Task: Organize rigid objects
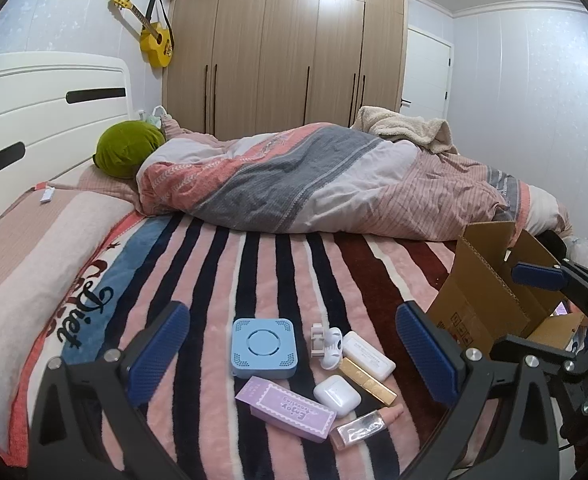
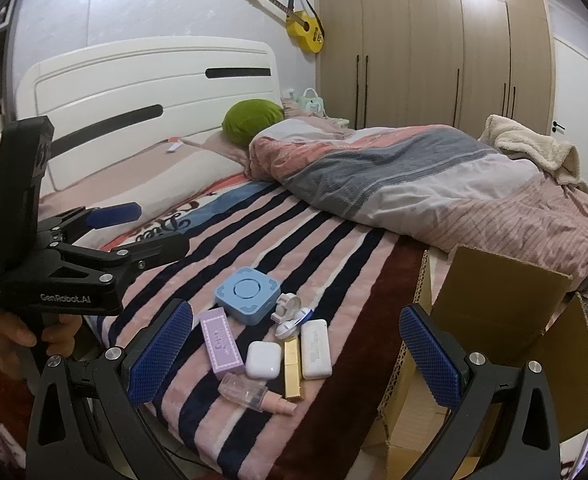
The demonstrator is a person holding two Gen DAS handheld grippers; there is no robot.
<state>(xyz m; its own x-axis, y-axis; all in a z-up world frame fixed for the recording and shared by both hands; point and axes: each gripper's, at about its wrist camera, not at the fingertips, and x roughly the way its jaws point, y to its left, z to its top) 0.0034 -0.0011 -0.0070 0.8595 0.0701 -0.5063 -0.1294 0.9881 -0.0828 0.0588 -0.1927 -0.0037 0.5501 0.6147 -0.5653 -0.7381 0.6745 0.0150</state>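
Several small items lie together on the striped blanket near the bed's front edge: a light blue square box (image 1: 263, 347) (image 2: 247, 294), a purple carton (image 1: 285, 408) (image 2: 220, 342), a white earbud case (image 1: 337, 395) (image 2: 263, 359), a gold bar (image 1: 369, 380) (image 2: 292, 374), a white rectangular case (image 1: 368, 355) (image 2: 315, 349), a white clip gadget (image 1: 327, 343) (image 2: 290, 315) and a clear bottle with a pink cap (image 1: 364, 427) (image 2: 254, 395). My left gripper (image 1: 294, 360) hovers open above them. My right gripper (image 2: 298, 356) is open over the same group, empty.
An open cardboard box (image 1: 490, 296) (image 2: 494, 320) stands at the right of the items, at the bed's edge. A rumpled quilt (image 1: 302, 180) and a green cushion (image 1: 128, 152) lie farther back. A hand (image 2: 10, 332) holds the left gripper's handle.
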